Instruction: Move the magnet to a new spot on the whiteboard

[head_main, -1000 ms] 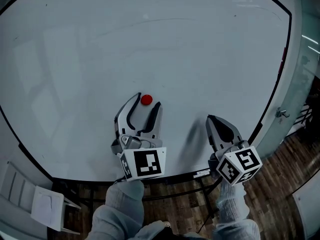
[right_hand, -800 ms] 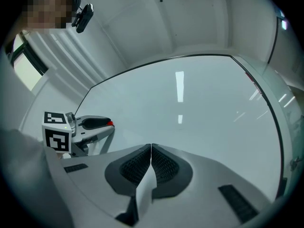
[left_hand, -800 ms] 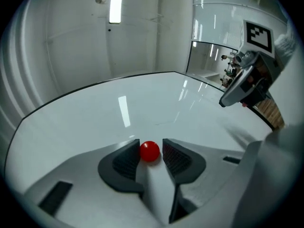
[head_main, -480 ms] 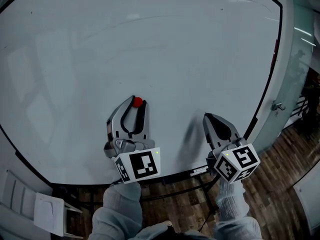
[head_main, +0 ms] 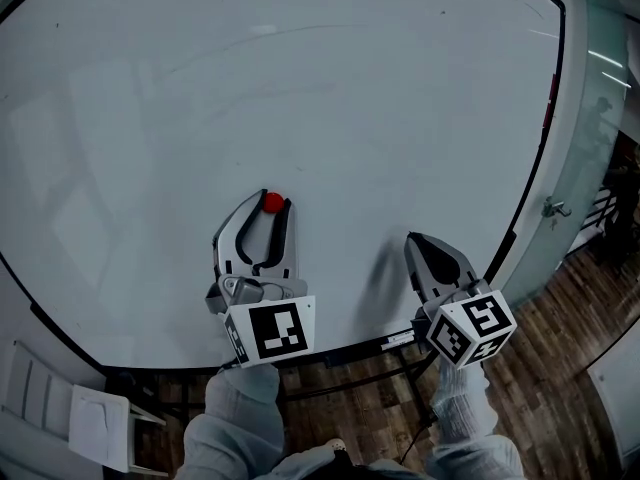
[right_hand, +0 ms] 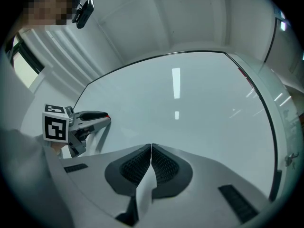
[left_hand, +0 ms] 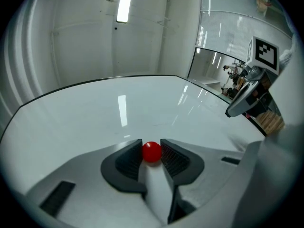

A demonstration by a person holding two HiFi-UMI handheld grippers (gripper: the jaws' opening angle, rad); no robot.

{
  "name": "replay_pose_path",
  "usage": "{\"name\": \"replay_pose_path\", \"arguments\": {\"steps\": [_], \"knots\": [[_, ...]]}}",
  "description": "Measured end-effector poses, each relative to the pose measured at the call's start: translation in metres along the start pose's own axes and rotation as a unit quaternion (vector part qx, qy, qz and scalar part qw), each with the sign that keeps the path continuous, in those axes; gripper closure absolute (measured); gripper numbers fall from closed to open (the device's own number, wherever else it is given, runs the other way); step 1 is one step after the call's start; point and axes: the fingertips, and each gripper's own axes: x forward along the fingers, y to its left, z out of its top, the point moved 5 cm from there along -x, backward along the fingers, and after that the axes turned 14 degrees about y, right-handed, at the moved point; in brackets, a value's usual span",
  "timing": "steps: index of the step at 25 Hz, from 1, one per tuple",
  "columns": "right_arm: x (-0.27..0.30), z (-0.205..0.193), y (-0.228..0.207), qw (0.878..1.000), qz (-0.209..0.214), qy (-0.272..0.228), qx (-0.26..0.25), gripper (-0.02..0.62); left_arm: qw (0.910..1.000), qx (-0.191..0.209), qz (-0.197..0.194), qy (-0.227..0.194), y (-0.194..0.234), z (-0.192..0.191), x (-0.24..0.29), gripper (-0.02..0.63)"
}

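Note:
A small round red magnet [head_main: 272, 202] sits on the large whiteboard [head_main: 300, 78], low and left of centre. My left gripper [head_main: 273, 206] has just been closing on it, and both ribbed pads now press the magnet's [left_hand: 152, 152] sides. The left gripper [left_hand: 152, 150] stays against the board. To the right and a little lower, my right gripper [head_main: 413, 239] is shut with nothing in it, its tip close to the board. Its pads meet edge to edge in the right gripper view [right_hand: 151, 147].
The board's black frame [head_main: 546, 118] curves down the right side. Beyond it is a glass wall with a metal handle [head_main: 556, 208]. Below the board are a wooden floor [head_main: 560, 368] and, at the lower left, a white chair [head_main: 85, 413].
The left jaws stood wide around the magnet a second ago and have closed onto it. The right gripper has kept its place and stayed shut.

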Motion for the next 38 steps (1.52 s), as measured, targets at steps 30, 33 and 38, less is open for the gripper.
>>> {"name": "replay_pose_path", "arguments": {"steps": [30,33,38], "knots": [[-0.105,-0.073,0.057,0.995,-0.063,0.057,0.059,0.568,0.9956,0.007,-0.086,0.037,-0.038,-0.042,-0.108,0.483],[-0.124,-0.086,0.066,0.993,-0.077,0.068,0.064,0.568,0.9933,0.008,-0.106,0.044,-0.05,-0.05,-0.124,0.483],[-0.151,-0.107,0.08,0.989,-0.094,0.086,0.077,0.568,0.9882,0.005,-0.14,0.063,-0.067,-0.069,-0.148,0.483]]}}
